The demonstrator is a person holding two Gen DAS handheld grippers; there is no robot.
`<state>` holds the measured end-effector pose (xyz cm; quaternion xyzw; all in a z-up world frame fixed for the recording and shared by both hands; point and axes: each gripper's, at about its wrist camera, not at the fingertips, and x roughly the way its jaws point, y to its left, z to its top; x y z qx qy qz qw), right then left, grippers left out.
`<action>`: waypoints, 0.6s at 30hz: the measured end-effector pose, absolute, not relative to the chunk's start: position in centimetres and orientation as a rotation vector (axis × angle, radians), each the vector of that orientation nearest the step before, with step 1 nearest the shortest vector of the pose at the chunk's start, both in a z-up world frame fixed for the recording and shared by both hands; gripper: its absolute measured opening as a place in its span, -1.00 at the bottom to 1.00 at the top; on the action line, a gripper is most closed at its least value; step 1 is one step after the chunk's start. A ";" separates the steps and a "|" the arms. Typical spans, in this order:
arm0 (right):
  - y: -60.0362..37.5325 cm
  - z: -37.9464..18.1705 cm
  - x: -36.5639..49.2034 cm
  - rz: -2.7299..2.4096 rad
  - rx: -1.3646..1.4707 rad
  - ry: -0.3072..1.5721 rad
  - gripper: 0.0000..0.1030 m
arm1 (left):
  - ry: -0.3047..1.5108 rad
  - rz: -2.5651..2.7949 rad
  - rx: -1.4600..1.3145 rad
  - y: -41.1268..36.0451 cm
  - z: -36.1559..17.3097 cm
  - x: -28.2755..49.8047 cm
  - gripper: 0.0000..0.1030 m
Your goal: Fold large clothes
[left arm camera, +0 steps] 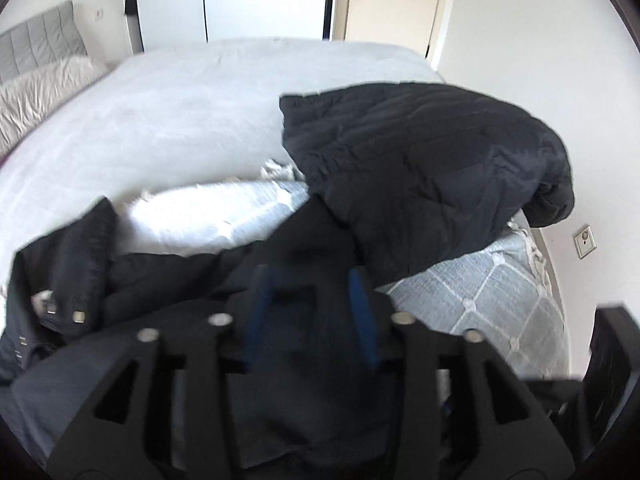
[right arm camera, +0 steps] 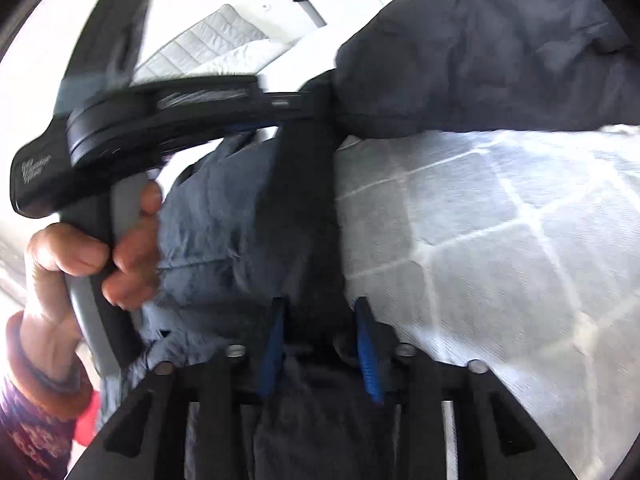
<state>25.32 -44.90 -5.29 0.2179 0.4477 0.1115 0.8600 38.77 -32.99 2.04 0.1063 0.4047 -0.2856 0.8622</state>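
Observation:
A large dark navy quilted jacket [left arm camera: 420, 160] lies crumpled on the bed, its bulk folded over at the right. A sleeve or flap with metal snaps [left arm camera: 76, 272] lies at the left. My left gripper [left arm camera: 312, 280] has its blue pads closed on a fold of the jacket's dark fabric. My right gripper [right arm camera: 320, 308] is likewise shut on a band of the jacket [right arm camera: 304, 200]. The left gripper's body and the hand holding it [right arm camera: 120, 248] show at the left of the right wrist view.
The bed has a pale grey sheet [left arm camera: 180, 112] and a grey blanket with a white diamond pattern [left arm camera: 480, 300], also in the right wrist view [right arm camera: 500, 240]. Pillows [left arm camera: 36, 92] lie at the far left. A door [left arm camera: 392, 0] and wall stand beyond the bed.

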 end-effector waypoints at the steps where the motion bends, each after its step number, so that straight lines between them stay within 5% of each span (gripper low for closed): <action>1: -44.9 -4.6 24.8 0.223 0.439 0.933 -0.10 | 0.829 -0.600 0.230 -31.8 2.6 38.1 0.08; 8: -41.7 -0.5 24.1 0.250 0.285 0.821 -0.10 | 0.730 -0.533 0.222 -17.7 3.0 33.9 0.11; 13: -39.0 -2.3 25.6 0.274 0.218 0.830 -0.01 | 0.827 -0.411 0.202 -7.9 -2.9 33.2 0.11; 15: -39.3 -5.0 27.0 0.216 0.203 0.919 -0.06 | 0.853 -0.365 0.141 -4.1 -5.5 33.1 0.37; 18: -39.2 -5.1 27.4 0.193 0.219 0.936 -0.07 | 0.868 -0.327 0.010 -0.8 -4.3 32.7 0.40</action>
